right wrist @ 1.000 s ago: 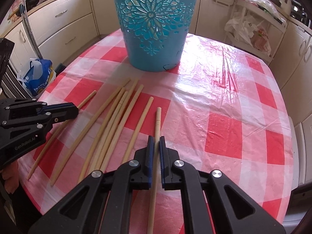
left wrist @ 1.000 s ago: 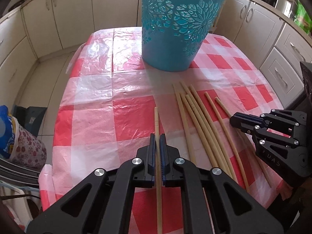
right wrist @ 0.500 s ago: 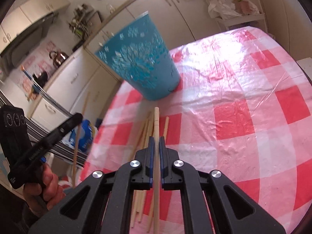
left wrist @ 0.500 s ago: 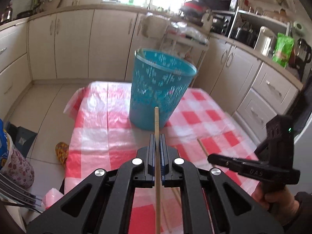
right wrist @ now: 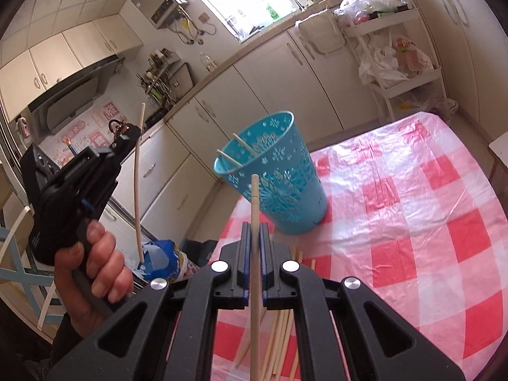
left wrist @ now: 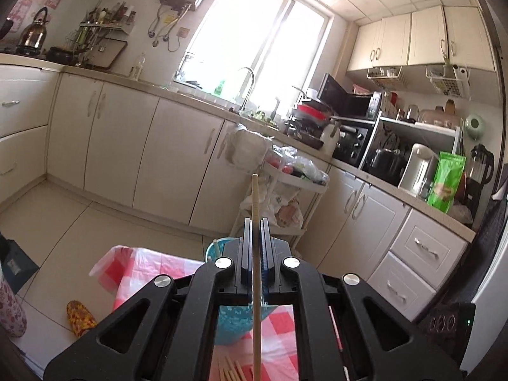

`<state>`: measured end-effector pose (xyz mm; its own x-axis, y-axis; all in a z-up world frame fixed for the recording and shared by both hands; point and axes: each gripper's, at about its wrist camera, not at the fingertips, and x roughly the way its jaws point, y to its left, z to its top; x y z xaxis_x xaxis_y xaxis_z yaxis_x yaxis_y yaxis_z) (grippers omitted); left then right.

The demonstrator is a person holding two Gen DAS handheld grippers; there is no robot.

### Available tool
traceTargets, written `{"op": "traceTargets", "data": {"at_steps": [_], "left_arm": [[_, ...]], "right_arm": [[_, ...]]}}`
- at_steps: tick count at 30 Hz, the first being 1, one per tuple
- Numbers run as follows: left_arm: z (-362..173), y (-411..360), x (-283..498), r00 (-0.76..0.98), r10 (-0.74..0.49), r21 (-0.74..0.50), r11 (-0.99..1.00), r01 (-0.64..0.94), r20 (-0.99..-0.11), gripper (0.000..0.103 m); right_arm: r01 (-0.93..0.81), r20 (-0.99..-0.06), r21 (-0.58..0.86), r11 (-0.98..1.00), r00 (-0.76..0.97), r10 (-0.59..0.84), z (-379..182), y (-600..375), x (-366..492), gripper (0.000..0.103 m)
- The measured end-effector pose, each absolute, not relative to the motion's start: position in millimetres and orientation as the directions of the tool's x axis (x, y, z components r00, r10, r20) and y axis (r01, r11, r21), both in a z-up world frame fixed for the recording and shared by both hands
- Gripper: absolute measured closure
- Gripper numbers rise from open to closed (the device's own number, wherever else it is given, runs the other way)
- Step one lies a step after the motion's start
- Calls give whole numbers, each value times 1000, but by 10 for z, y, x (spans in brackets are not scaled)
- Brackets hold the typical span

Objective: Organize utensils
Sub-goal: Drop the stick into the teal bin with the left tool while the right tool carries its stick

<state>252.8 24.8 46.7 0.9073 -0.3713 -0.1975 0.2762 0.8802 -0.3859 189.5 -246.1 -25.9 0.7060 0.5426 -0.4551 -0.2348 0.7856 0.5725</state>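
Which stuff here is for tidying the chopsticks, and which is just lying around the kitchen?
For the job:
- teal basket
- chopstick in left claw
- chopstick in right claw
- loose chopsticks on the table

Just lying about:
- slipper
- green bag
- kettle

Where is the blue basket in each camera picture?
Left wrist view: the blue basket sits low in the middle, mostly hidden behind the left gripper, which is shut on a chopstick.
Right wrist view: the basket stands in plain sight at the centre, with two chopsticks inside.
Shared landmark: the red checked tablecloth.
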Motion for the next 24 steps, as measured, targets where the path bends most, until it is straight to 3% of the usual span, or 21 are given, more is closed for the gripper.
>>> {"op": "traceTargets", "data": {"at_steps": [12, 20, 24], "left_arm": [[574, 106, 3127, 937, -333, -465, 850, 248, -108, 99], [348, 10, 3623, 970, -220, -496, 857, 143, -101, 99], [237, -58, 3801, 971, -192, -478, 872, 103, -141, 99]], "right_arm": [[-238, -401, 571, 785, 754, 521, -123, -2531, 2061, 97], [-212, -414, 583, 784, 753, 511, -259, -2609, 2208, 97], [-203, -420, 586, 785, 752, 508, -318, -2636, 2268, 97]]}}
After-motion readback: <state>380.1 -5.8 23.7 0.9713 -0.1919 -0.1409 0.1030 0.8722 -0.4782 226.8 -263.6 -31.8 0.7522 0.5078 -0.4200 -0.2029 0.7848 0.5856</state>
